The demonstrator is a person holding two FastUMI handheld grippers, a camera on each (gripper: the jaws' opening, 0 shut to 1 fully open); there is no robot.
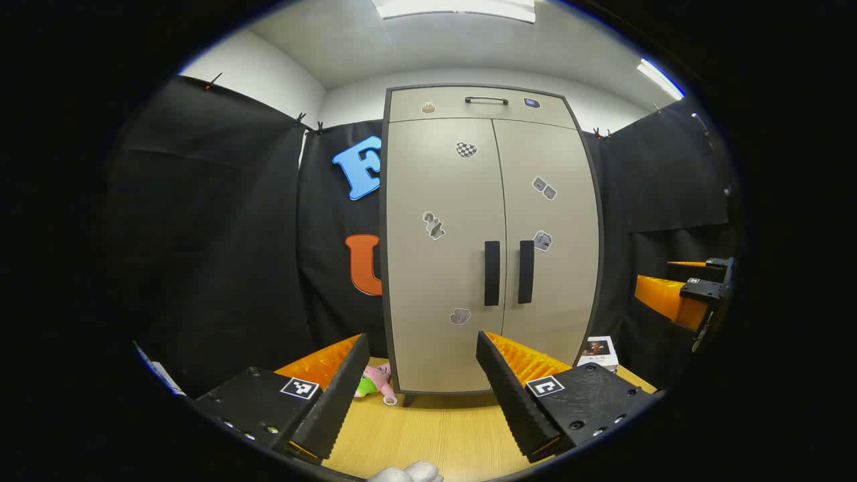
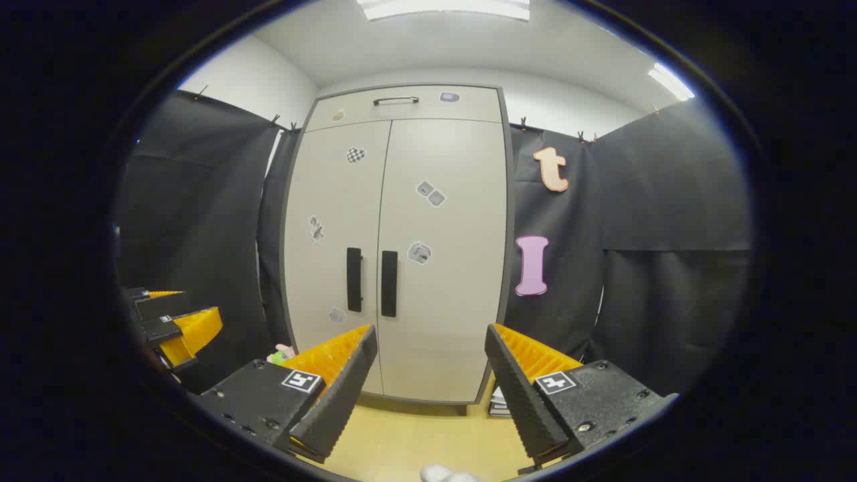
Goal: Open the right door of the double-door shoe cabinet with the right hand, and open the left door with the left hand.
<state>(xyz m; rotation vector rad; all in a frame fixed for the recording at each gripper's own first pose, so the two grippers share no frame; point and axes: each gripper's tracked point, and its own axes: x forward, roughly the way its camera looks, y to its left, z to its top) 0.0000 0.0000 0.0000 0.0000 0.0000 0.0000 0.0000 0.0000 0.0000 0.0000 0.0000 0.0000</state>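
Two grippers face the shoe cabinet, and we hold both with jaws spread wide and nothing between the fingers. In the left gripper view, the left gripper (image 1: 422,348) points at the lower part of the left door (image 1: 442,254); its fingers stand well apart and short of the cabinet front. In the right gripper view, the right gripper (image 2: 432,341) likewise stands wide and free, aimed at the lower part of the right door (image 2: 445,254). We also see the right gripper at the right edge of the left gripper view, and the left gripper at the left edge of the right gripper view, each off to the side of the cabinet.

Both doors of the shoe cabinet (image 1: 492,100) are closed and meet flush at the centre seam. The left handle (image 1: 492,273) and the right handle (image 1: 526,271) are dark vertical bars, just beside each other on either side of that seam. A drawer front with a horizontal pull (image 1: 487,100) runs across the top. Small stickers dot the doors.

The cabinet stands on a wooden floor (image 1: 442,435). A plush toy (image 1: 375,385) lies near its lower left corner, and a stack of booklets (image 1: 598,351) near its lower right.
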